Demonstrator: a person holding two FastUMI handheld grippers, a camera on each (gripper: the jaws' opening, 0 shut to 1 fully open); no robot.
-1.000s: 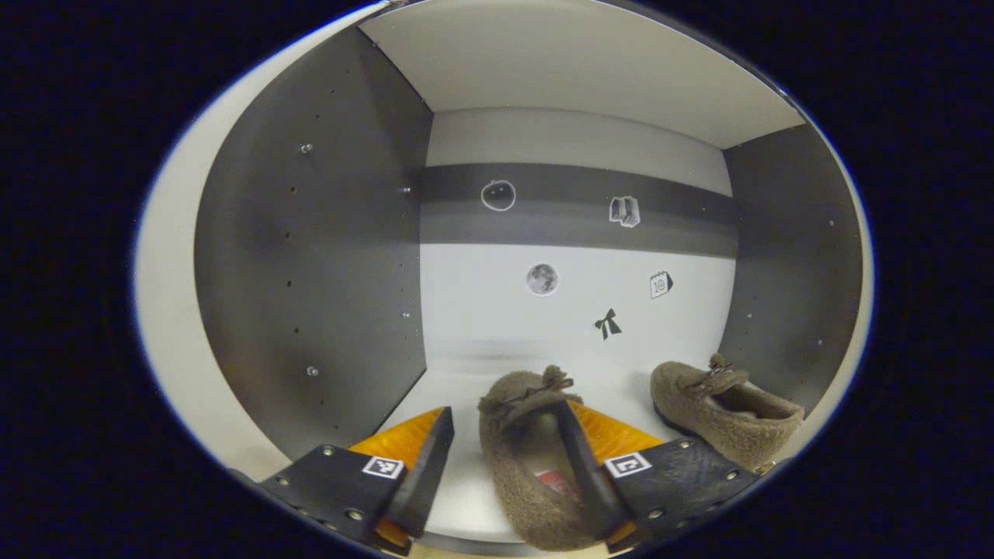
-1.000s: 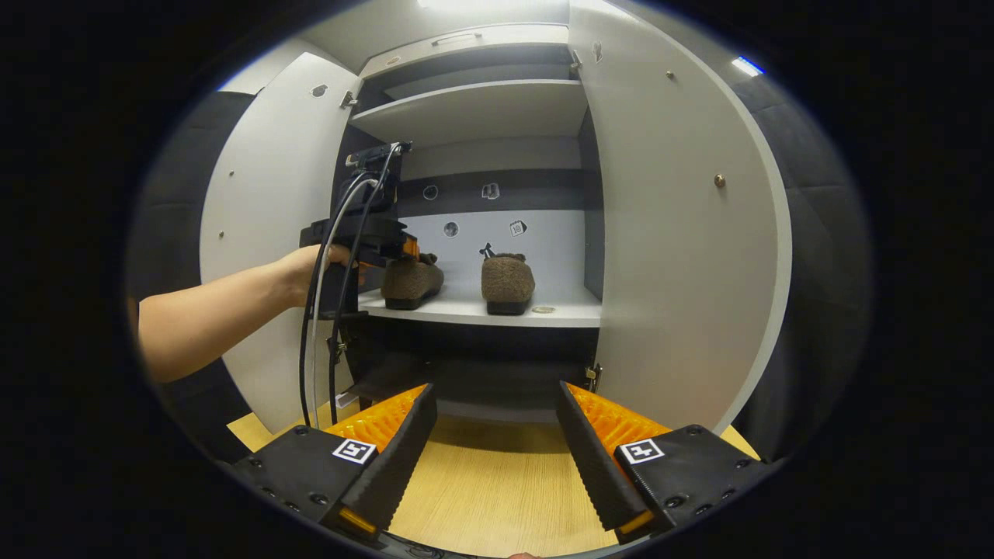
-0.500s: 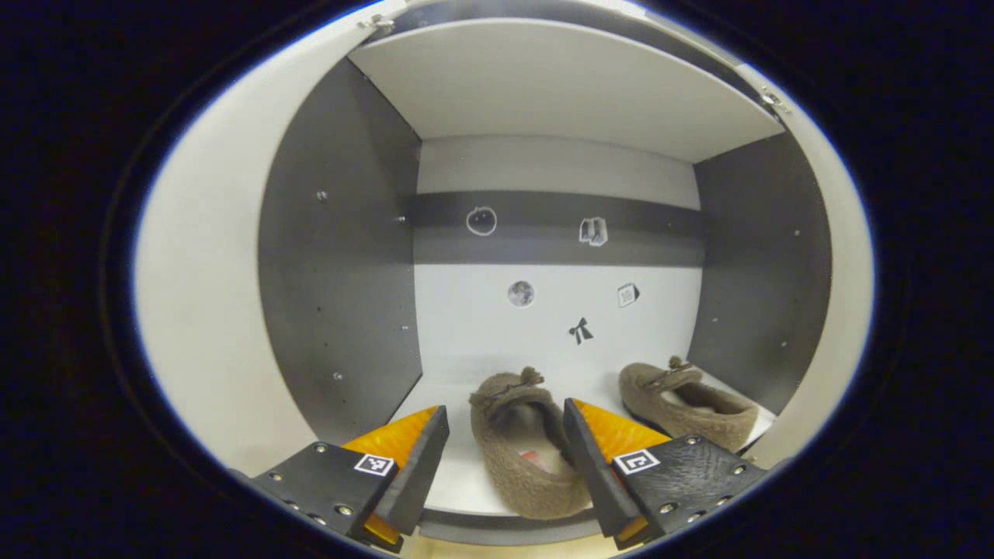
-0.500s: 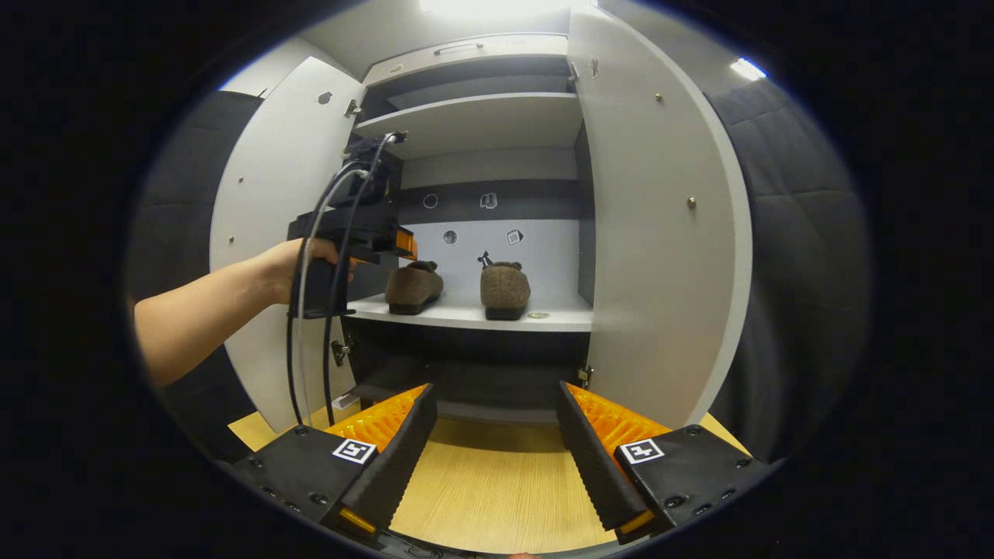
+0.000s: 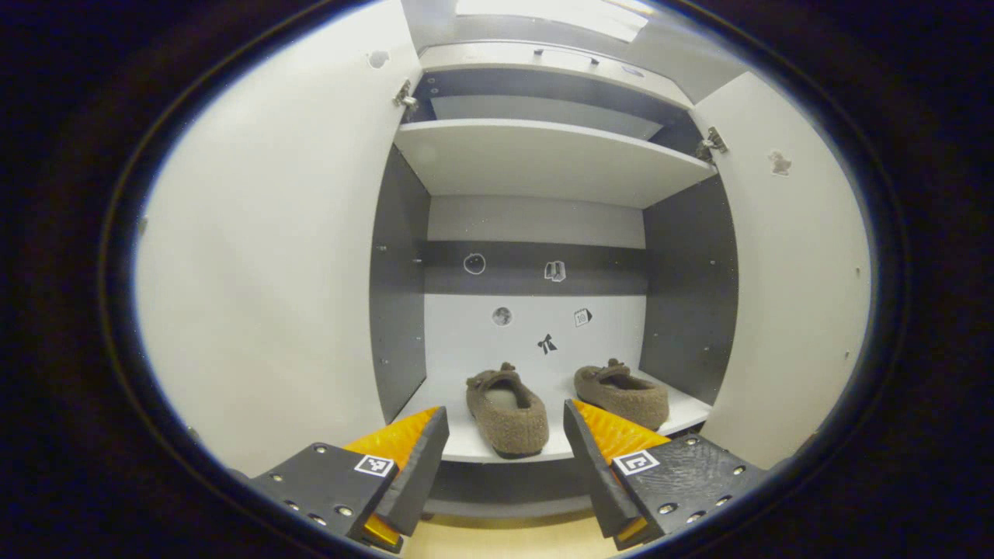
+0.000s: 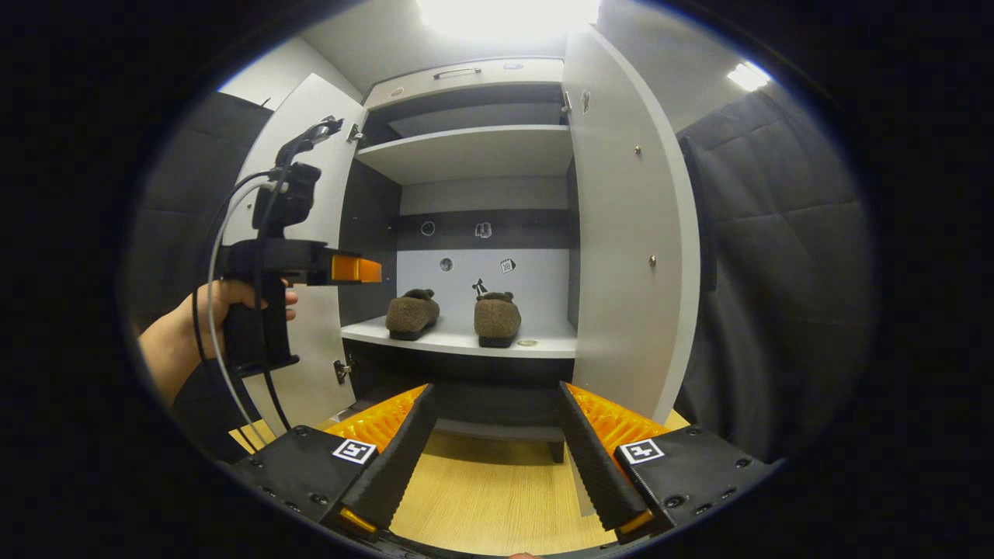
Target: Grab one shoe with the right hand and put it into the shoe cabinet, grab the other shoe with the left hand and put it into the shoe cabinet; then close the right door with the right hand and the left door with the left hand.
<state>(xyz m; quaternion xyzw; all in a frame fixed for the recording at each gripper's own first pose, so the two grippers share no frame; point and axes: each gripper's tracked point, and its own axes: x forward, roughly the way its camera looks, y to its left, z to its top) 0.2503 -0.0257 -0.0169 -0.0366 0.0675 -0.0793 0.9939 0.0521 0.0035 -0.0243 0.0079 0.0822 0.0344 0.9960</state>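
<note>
A: Status on your left gripper (image 5: pixel 505 458)?

B: Your jaws are spread wide, nothing between them. Straight ahead past the fingertips sits the left brown fuzzy slipper (image 5: pixel 506 407), on the white shelf (image 5: pixel 466 446) of the shoe cabinet (image 5: pixel 543 167), heel toward you. It's framed by the gap between your fingers but well beyond them, no contact.

A: And the other one?

B: Right brown fuzzy slipper (image 5: pixel 621 394) is on the same shelf, ahead and just past your right finger, partly hidden behind its tip. The two slippers sit near each other, not touching.

A: Doors?

B: Both open. Left door (image 5: pixel 264 256) swings out well to the left of your jaws, right door (image 5: pixel 792 272) out to the right of them.

A: Right gripper (image 6: pixel 493 458)?

B: Also wide, empty, held above the wooden floor (image 6: pixel 489 497). In the right gripper view both slippers are far ahead, up between the fingertips on the shelf. Right door's edge stands just ahead of your right finger. Your left gripper, held in your hand (image 6: pixel 213 310), is up and left of these jaws, in front of the left door.

A: Anything else on the shelf?

B: A small round thing beside the right slipper; too small to tell what it is.
</note>
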